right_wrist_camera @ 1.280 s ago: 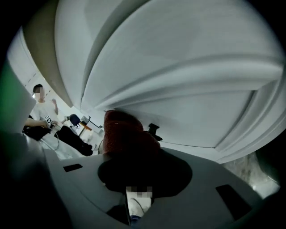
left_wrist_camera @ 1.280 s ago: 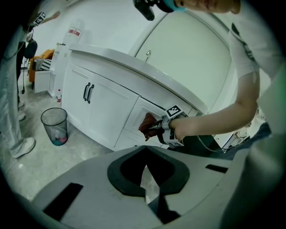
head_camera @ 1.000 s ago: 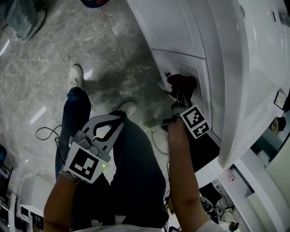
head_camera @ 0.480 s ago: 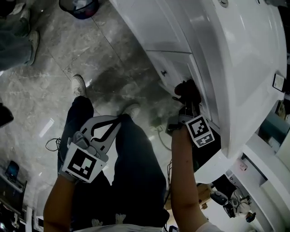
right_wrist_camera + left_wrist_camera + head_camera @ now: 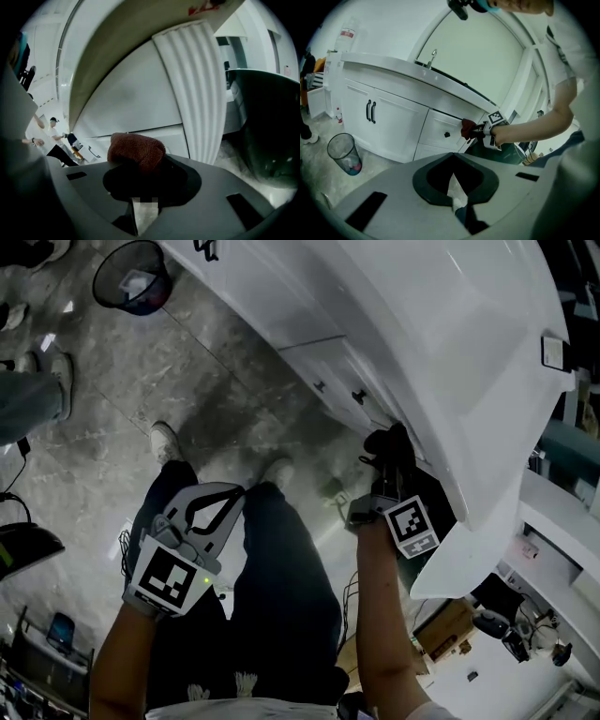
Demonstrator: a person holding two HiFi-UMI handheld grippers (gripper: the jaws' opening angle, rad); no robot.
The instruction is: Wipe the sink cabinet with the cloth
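My right gripper [image 5: 384, 474] grips the cloth [image 5: 136, 151] at its 12 o'clock, by the sink cabinet [image 5: 140, 103]; my left gripper [image 5: 230, 498] is closed, empty.

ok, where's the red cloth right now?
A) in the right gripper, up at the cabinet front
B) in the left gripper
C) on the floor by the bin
A: the right gripper is shut on the cloth at the white cabinet; the left gripper holds nothing.

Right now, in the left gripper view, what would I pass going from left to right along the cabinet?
First the bin → door handles → drawer knob → cloth → right gripper.
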